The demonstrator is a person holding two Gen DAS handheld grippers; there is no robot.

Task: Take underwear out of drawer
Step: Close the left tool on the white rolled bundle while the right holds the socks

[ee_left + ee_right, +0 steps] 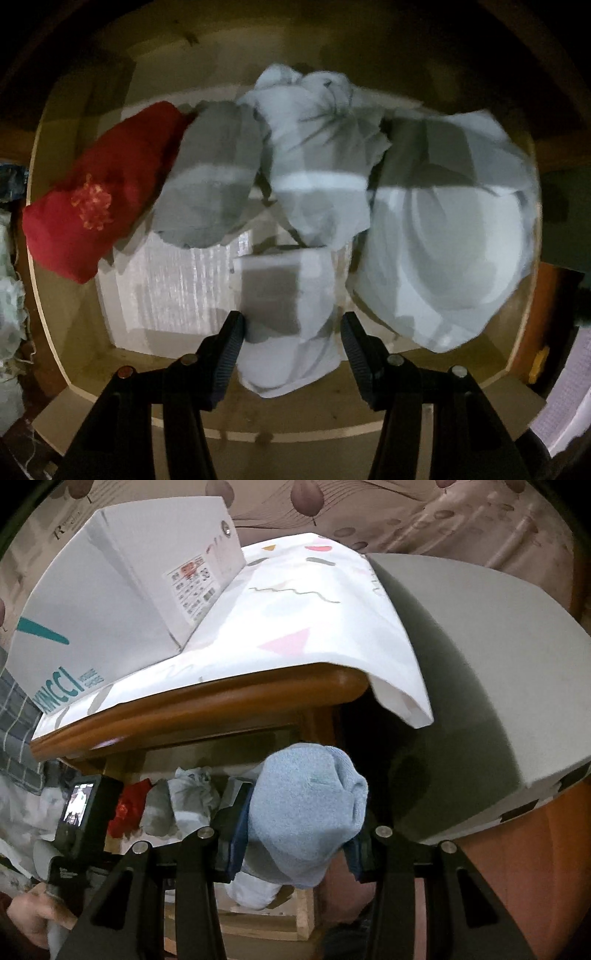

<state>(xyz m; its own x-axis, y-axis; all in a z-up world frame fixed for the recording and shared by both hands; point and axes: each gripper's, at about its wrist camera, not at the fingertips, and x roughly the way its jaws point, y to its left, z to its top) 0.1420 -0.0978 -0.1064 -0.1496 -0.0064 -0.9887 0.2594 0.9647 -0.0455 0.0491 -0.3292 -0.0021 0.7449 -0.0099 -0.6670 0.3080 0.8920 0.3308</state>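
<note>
I look straight down into an open drawer [295, 413] packed with rolled garments. A small white roll [288, 295] lies at the front, between the fingers of my left gripper [291, 321]. The jaws stand open around it: the left pad touches its side and a thin gap shows at the right pad. Behind it lie a red roll [92, 206], a grey roll [210, 184], a pale knotted roll [317, 147] and a large white bundle [443, 251]. My right gripper [295, 834] is shut on a light blue rolled garment [306, 805], held above the drawer front.
A white shoe box [110, 590] sits on a patterned cloth [314, 609] on top of the wooden cabinet [221, 701]. A grey mattress [480, 683] lies to the right. A hand [29, 919] holds the left gripper's camera [85, 812] over the drawer.
</note>
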